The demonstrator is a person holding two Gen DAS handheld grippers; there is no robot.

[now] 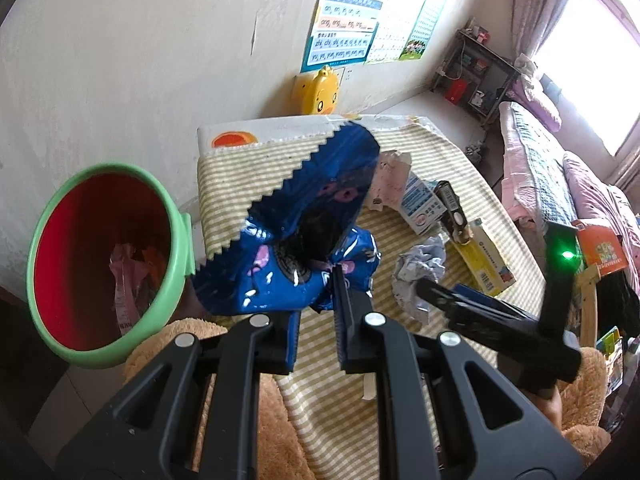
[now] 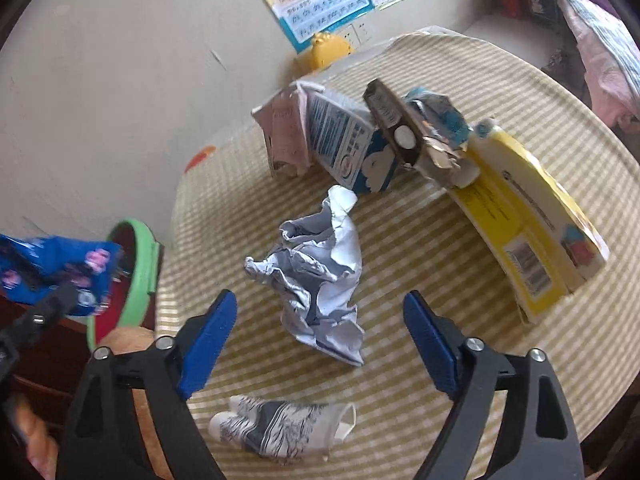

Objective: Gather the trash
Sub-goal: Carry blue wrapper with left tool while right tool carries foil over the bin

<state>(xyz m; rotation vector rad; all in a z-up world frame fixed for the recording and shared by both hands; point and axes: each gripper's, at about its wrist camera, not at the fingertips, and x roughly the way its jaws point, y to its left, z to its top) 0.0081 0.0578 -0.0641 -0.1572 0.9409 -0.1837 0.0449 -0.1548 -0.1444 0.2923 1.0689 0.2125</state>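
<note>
My left gripper is shut on a blue snack wrapper, held up in the air to the right of a bin with a green rim and red inside. The wrapper and bin also show at the left of the right wrist view. My right gripper stands open over a crumpled white paper, a blue pad on either side, neither touching it. The paper lies on the striped cloth.
On the striped table lie a blue-white carton, a pink wrapper, a dark box, a yellow box and a patterned scrap. A brown plush toy sits below. The bin holds some trash.
</note>
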